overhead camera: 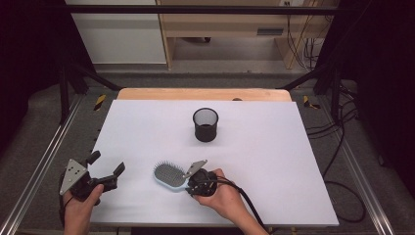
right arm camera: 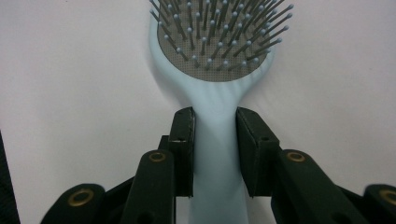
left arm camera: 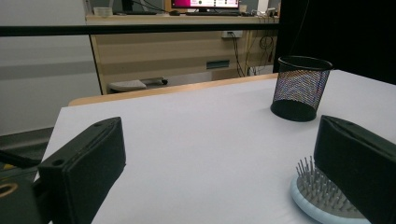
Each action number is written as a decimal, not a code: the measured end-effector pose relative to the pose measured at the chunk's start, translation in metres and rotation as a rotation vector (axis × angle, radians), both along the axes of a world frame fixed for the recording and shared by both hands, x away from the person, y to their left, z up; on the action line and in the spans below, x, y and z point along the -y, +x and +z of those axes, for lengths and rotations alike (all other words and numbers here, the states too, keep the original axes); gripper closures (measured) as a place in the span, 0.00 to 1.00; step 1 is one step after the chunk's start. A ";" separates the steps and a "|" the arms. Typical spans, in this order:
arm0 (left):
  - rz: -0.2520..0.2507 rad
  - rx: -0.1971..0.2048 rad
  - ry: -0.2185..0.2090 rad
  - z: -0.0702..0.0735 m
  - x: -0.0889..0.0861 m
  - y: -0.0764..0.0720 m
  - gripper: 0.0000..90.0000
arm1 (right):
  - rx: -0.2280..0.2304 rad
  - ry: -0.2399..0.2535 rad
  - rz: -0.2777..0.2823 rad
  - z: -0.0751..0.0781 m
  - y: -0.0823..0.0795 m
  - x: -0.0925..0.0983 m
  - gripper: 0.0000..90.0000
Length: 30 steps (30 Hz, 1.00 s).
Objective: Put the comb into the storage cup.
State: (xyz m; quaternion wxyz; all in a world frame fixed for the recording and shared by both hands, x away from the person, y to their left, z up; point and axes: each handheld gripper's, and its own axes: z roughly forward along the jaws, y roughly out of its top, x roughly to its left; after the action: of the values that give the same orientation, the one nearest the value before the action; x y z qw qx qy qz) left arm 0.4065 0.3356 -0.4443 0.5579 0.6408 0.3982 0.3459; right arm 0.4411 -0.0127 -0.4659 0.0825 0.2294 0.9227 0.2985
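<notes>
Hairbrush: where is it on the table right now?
In the high view, the hairbrush lies bristles-up near the table's front edge, centre-left, with its handle clamped in the right gripper; the mesh cup stands farther back.

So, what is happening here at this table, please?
A person holds a gripper in each hand. The right gripper is closed on the handle of a light blue hairbrush lying bristles-up on the white table. The left gripper hangs open and holds nothing. A black mesh cup stands upright farther back.
</notes>
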 end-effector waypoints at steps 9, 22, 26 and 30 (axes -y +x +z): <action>0.001 0.000 0.001 0.000 0.000 0.000 0.02 | 0.044 0.008 0.003 0.005 -0.002 0.005 0.77; -0.002 -0.001 -0.005 0.001 0.008 -0.003 0.02 | 0.115 0.081 -0.098 0.019 -0.002 0.066 0.77; -0.014 -0.006 -0.011 0.001 0.014 -0.005 0.02 | 0.131 0.100 -0.127 0.022 -0.006 0.091 0.77; -0.033 -0.014 -0.044 0.002 0.020 -0.008 0.02 | 0.175 0.139 -0.172 0.024 -0.009 0.110 0.77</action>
State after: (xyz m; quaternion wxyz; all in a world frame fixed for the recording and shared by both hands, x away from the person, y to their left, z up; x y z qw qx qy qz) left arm 0.3989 0.3159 -0.4420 0.5747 0.6370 0.3990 0.3235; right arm 0.4321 -0.1227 -0.4418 0.1721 0.2859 0.8660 0.3725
